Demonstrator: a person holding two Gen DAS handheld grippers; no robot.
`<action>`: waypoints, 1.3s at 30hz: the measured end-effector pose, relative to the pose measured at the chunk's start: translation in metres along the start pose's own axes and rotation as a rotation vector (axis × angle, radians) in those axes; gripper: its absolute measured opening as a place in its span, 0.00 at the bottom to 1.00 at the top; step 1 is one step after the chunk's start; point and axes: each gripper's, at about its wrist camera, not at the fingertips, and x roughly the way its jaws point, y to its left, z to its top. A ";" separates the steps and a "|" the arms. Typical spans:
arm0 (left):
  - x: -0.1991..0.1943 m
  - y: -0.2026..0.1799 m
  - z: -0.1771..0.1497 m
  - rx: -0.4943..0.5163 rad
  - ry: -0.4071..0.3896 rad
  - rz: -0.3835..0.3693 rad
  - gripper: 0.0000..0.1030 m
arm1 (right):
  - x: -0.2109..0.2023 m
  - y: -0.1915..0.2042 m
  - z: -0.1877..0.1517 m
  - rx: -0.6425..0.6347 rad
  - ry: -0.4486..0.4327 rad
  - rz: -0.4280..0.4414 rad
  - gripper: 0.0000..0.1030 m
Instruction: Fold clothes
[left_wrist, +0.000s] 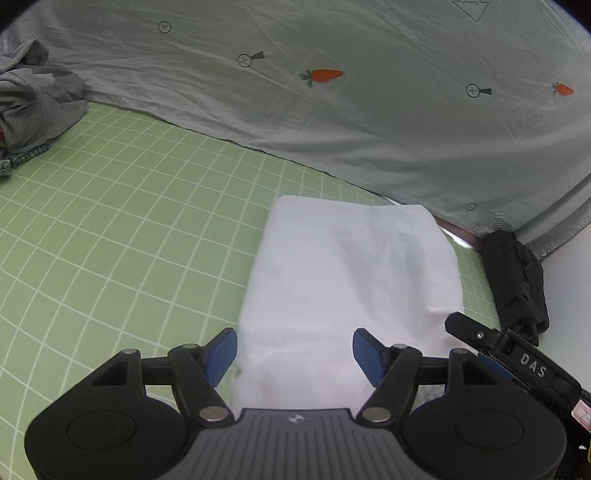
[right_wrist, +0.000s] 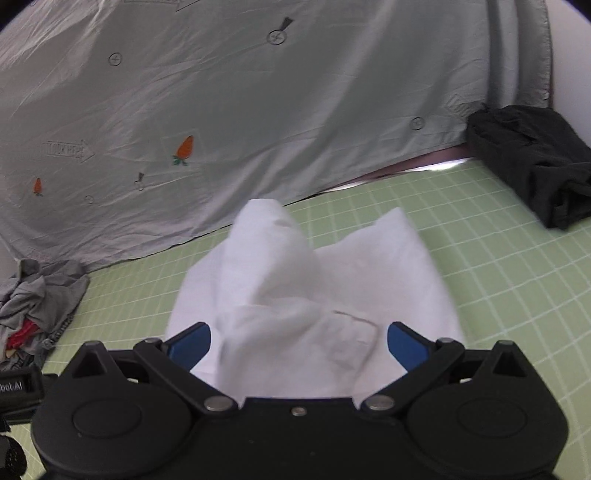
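Both tongs spread wide, nothing clamped. Left gripper (left_wrist: 294, 353): blue pads (left_wrist: 221, 354) apart, white garment (left_wrist: 347, 280) directly ahead and under the gap, its near edge running in between the 2 fingers; the left pad sits at the garment's left edge, the right pad over the cloth. Cannot tell if either pad touches the fabric. Right gripper (right_wrist: 299, 343): jaws released, blue pads (right_wrist: 190, 341) flank the near end of the same white garment (right_wrist: 314, 295), which looks bunched and raised here, 2 peaks pointing away from the gripper, a collar-like fold near the pads. Blurred, so detail is unclear. Garment lies on the green grid mat (left_wrist: 129, 221), toward its right side. Relative to the garment: grey carrot-print sheet (left_wrist: 332, 92) hangs behind it, black folded cloth (left_wrist: 517, 280) to its right at the mat's edge, grey crumpled clothes pile (left_wrist: 33, 103) well apart to its far left. Right gripper's body shows in the left wrist view just right of the garment's near corner.
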 end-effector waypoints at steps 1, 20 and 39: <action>-0.002 0.008 0.002 0.000 0.004 0.001 0.68 | 0.010 0.007 0.000 0.006 0.015 0.017 1.00; -0.006 0.074 0.020 -0.015 0.039 -0.047 0.68 | 0.028 0.008 -0.010 0.525 0.079 0.323 0.17; 0.048 -0.034 0.001 -0.048 0.083 -0.082 0.79 | -0.008 -0.214 -0.018 0.771 0.115 0.104 0.89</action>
